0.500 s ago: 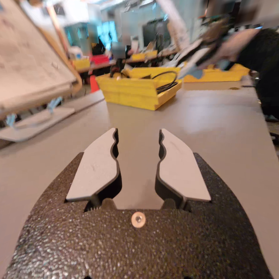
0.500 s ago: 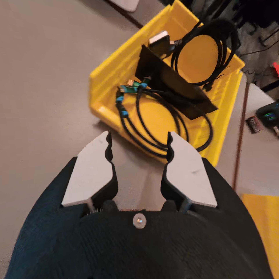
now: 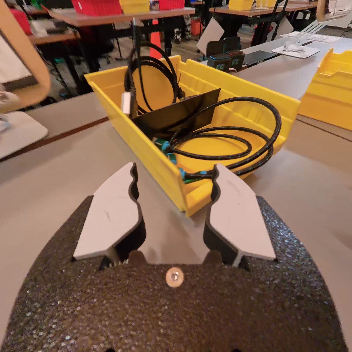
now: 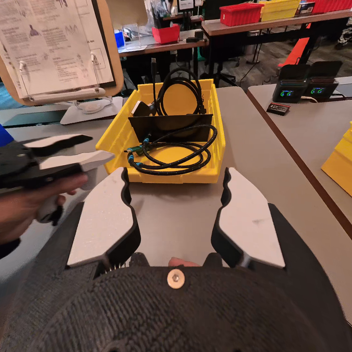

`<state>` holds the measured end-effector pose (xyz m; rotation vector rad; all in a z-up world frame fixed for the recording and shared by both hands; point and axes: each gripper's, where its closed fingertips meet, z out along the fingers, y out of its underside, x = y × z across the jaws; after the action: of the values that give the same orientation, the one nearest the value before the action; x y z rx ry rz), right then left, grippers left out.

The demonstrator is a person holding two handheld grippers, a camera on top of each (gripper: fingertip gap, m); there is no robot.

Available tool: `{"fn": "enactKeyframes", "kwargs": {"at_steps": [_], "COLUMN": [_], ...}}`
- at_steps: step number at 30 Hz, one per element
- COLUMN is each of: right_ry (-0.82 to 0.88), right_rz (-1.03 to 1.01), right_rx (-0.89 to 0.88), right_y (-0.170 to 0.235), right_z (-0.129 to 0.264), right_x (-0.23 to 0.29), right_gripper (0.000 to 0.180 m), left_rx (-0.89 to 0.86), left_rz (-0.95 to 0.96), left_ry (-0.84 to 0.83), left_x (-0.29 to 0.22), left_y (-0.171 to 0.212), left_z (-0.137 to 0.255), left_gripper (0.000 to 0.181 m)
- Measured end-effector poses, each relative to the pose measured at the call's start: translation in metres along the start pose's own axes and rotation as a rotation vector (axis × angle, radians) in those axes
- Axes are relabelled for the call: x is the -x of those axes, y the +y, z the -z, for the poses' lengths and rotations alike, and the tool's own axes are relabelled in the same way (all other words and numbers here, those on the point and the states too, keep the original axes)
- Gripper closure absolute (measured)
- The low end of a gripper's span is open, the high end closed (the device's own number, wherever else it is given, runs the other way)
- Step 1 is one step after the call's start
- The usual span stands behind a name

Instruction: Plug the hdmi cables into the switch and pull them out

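Both now close to the yellow bin point(image 4: 219, 133), not far off or up above it like half a second ago. Left gripper point(image 3: 174, 177) spread wide, holding nothing, at the bin's near corner. Right gripper point(image 4: 175, 182) spread wide too, empty, just in front of the bin. Braided hdmi cables point(image 4: 171, 158) coiled in the bin's front part. Silver switch point(image 4: 137, 110) behind the black divider point(image 4: 171, 123). Probably ready to reach in; nothing plugged yet.

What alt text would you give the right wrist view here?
The open right gripper hovers over a grey table, facing a yellow bin of coiled black HDMI cables split by a black divider. The left gripper, also open, reaches in from the left.
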<state>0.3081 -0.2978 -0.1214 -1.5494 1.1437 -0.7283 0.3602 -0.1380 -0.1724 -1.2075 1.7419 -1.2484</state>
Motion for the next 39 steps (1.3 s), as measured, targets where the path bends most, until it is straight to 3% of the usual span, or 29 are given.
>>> {"fn": "enactKeyframes", "kwargs": {"at_steps": [3, 6, 7, 11, 16, 22, 28, 31, 34, 36, 39], "right_ry": [-0.004, -0.01, -0.014, -0.037, -0.064, -0.163, -0.513, -0.571, -0.754, -0.935, -1.076], "right_rz": [0.004, 0.002, -0.003, 0.01, 0.047, 0.08, 0.122, 0.078, -0.007, -0.066, -0.206], "right_rx": [-0.007, -0.015, -0.019, -0.019, -0.03, -0.02, 0.034, 0.035, 0.124, 0.231, 0.454], "right_y": [-0.001, -0.003, -0.003, -0.004, -0.009, -0.012, -0.014, -0.037, -0.058, -0.067, -0.064], "right_z": [0.002, 0.004, 0.004, 0.005, 0.01, 0.011, 0.005, -0.023, -0.052, -0.063, -0.091], "right_x": [-0.002, -0.002, -0.001, 0.006, 0.019, 0.06, 0.188, 0.25, 0.344, 0.418, 0.509], "right_gripper": [0.085, 0.085, 0.085, 0.086, 0.086, 0.086, 0.091, 0.091, 0.084, 0.084, 0.089], "left_rx": [0.04, 0.075, 0.088, 0.113, 0.104, 0.063, 0.043, 0.034, 0.012, 0.005, -0.002], "left_rz": [0.023, -0.009, -0.018, -0.017, -0.028, -0.015, 0.033, 0.067, 0.116, 0.116, 0.125], "left_ry": [-0.045, -0.149, -0.149, -0.18, -0.193, -0.116, -0.149, -0.216, -0.284, -0.309, -0.318], "left_x": [-0.001, 0.018, 0.021, 0.042, 0.085, 0.127, 0.172, 0.191, 0.204, 0.209, 0.215], "left_y": [-0.002, -0.001, 0.001, 0.004, 0.02, 0.053, 0.089, 0.102, 0.109, 0.111, 0.112], "left_z": [-0.022, -0.037, -0.041, -0.038, 0.005, 0.106, 0.216, 0.258, 0.282, 0.289, 0.292], "left_gripper": [0.11, 0.135, 0.133, 0.165, 0.176, 0.177, 0.178, 0.178, 0.179, 0.178, 0.178]}}
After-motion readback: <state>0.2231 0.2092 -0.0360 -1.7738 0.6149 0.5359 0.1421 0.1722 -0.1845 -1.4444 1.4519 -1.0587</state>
